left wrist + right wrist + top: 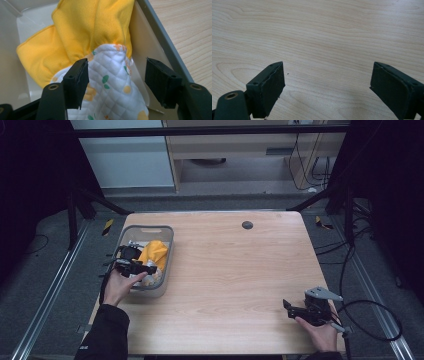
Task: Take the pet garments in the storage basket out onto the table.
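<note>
Grey bin [165,236], table's left edge: holds yellow cloth [85,30] and a white quilted printed piece [112,87]. Left gripper [116,80], jaws spread, straddles the quilted piece, which runs away from it. Right gripper [327,87], spread, empty, near right, well apart.

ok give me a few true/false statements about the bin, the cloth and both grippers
1. The left gripper has its jaws open around the white quilted cloth. True.
2. The yellow cloth lies on the bare table. False: it sits in the grey bin.
3. The right gripper grips a cloth. False: it is open over bare wood.
4. The bin stands at the table's left side. True.
</note>
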The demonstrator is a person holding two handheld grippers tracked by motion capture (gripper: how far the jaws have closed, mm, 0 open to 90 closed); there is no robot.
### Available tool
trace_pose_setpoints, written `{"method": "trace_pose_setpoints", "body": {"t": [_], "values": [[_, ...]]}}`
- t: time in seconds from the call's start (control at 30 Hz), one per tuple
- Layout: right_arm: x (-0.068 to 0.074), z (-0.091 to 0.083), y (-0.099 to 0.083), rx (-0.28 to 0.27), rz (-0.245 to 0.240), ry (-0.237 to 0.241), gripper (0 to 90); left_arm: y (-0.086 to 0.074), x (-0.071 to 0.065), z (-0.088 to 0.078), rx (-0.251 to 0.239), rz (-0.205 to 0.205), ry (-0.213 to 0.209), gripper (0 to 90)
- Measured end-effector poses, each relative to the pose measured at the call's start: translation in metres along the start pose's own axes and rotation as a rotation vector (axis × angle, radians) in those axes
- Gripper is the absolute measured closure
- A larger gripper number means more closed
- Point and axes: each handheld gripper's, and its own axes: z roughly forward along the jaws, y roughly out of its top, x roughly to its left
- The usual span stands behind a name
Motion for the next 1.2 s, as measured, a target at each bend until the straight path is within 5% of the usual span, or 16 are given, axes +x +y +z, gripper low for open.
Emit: {"method": "trace_pose_setpoints", "body": {"t": [0.33, 0.93, 1.2], "values": [[0.0, 0.0, 0.0, 0.005, 0.0, 0.004, 12.1, -0.002, 0.0, 0.009, 0.034, -0.009, 0.01, 43.2], [0.001, 0.001, 0.0, 0.01, 0.002, 0.009, 12.0, -0.003, 0.001, 0.014, 0.073, -0.027, 0.033, 77.6], [0.001, 0.001, 0.0, 0.014, 0.004, 0.013, 12.0, -0.003, 0.003, 0.009, 0.062, -0.039, 0.027, 80.9]]}}
